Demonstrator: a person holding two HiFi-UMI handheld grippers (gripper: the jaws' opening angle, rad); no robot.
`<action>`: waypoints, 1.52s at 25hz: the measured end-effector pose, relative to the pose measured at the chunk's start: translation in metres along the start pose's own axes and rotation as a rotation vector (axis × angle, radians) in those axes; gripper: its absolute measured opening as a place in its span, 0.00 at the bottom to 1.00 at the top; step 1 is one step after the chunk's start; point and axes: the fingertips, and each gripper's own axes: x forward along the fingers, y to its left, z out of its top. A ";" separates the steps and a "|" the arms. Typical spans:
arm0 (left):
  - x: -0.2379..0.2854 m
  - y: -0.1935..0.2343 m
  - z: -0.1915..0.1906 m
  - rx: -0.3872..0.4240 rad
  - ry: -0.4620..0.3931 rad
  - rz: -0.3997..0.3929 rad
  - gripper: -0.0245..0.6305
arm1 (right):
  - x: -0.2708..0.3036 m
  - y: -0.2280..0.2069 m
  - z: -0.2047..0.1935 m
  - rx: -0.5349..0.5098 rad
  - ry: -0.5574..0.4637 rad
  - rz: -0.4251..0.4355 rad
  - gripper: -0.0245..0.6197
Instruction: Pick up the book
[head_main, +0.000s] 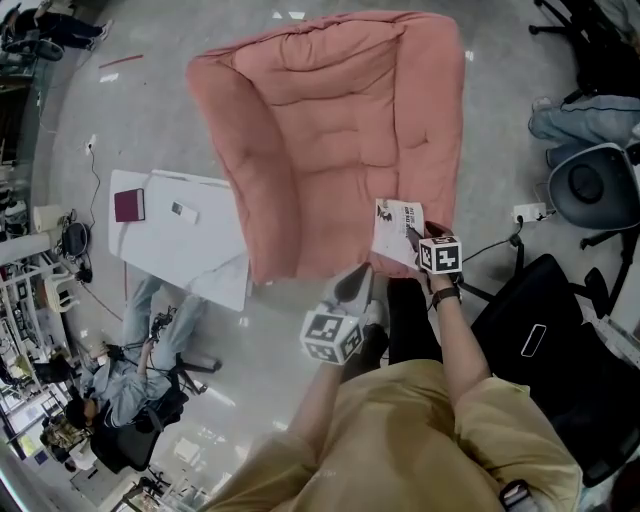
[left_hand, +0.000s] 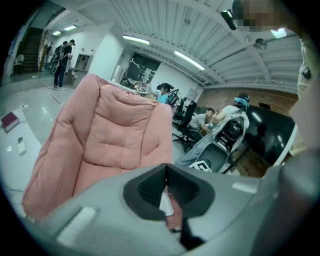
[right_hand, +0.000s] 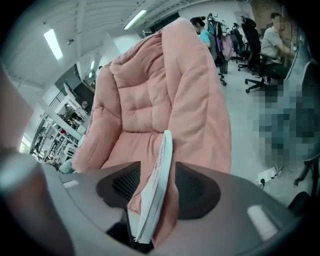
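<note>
A thin white book (head_main: 397, 232) stands on edge at the front right corner of a big pink cushioned chair (head_main: 330, 130). My right gripper (head_main: 412, 238) reaches down over it. In the right gripper view the book (right_hand: 159, 175) stands upright between the two black pads (right_hand: 195, 187), with a gap on its left side, and the pink chair (right_hand: 145, 95) fills the background. The right gripper (right_hand: 157, 187) is open around the book. My left gripper (head_main: 357, 275) hangs in front of the chair's seat edge. Its jaws are shut with nothing between them (left_hand: 166, 172), facing the pink chair (left_hand: 110, 135).
A white table (head_main: 165, 250) left of the chair carries a dark red notebook (head_main: 129, 205) and a small remote (head_main: 183, 211). A black office chair (head_main: 560, 340) and a grey chair (head_main: 595, 185) stand at the right, with a power strip (head_main: 530, 212) on the floor. A seated person (head_main: 130, 385) is at lower left.
</note>
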 end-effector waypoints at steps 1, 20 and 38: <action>0.000 0.002 -0.001 -0.005 0.003 0.002 0.04 | 0.001 0.001 0.000 0.002 0.001 0.003 0.38; 0.009 0.022 -0.025 -0.069 0.020 0.036 0.04 | 0.028 0.001 -0.007 -0.055 0.072 0.009 0.14; -0.026 0.048 -0.051 -0.151 0.014 0.027 0.04 | -0.075 0.086 0.035 -0.176 0.003 0.164 0.11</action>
